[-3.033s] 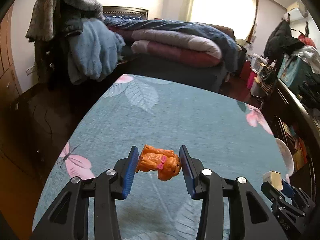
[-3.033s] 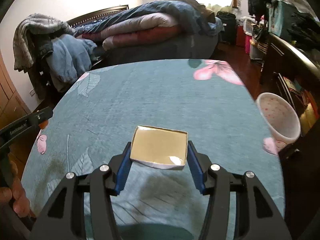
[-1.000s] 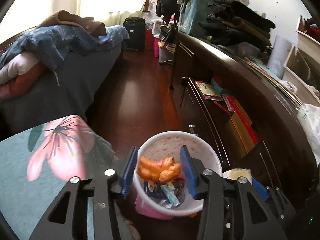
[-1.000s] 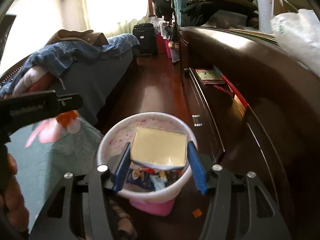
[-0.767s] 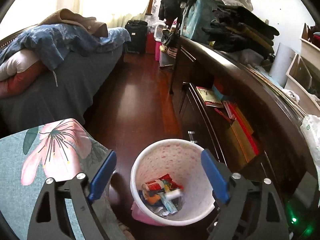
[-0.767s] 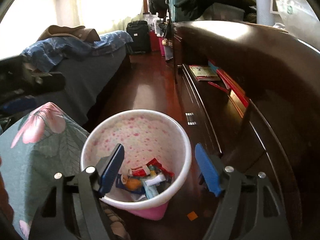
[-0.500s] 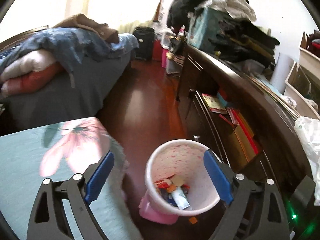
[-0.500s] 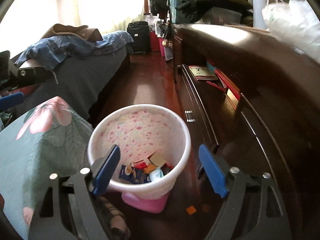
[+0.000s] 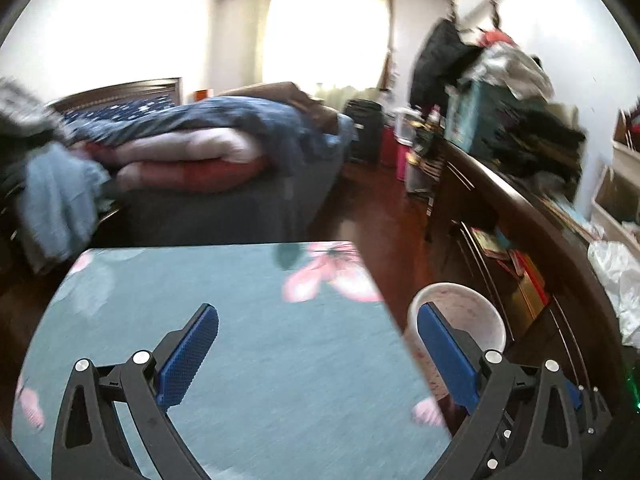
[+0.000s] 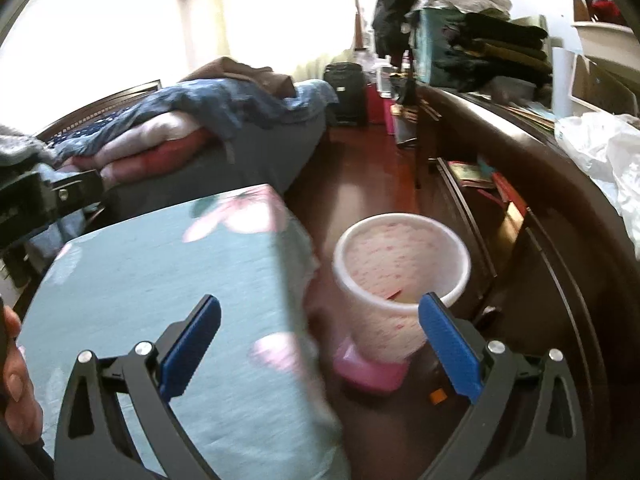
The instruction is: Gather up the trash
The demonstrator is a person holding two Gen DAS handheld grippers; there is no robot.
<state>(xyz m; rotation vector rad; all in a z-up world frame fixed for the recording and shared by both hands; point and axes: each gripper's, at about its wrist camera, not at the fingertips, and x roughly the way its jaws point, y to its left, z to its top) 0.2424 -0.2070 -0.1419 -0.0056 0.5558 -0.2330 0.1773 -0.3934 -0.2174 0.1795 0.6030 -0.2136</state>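
A white bin with pink speckles (image 10: 400,264) stands on the floor right of the table, on a pink base; a little trash shows just inside its rim. It also shows in the left wrist view (image 9: 460,316), partly behind my right finger. My left gripper (image 9: 318,350) is open and empty above the teal flowered tablecloth (image 9: 224,320). My right gripper (image 10: 320,340) is open and empty over the table's right edge, with the bin just beyond it. No trash shows on the tablecloth (image 10: 140,264).
A dark wooden cabinet (image 10: 560,208) with books on its shelf runs along the right, with clothes and a white plastic bag (image 10: 604,152) on top. A bed with piled quilts (image 9: 200,148) stands behind the table. A small orange scrap (image 10: 438,396) lies on the floor.
Both grippers opened over the bin and dropped the orange toy and the cardboard box into it. Both have since swung back left toward the table.
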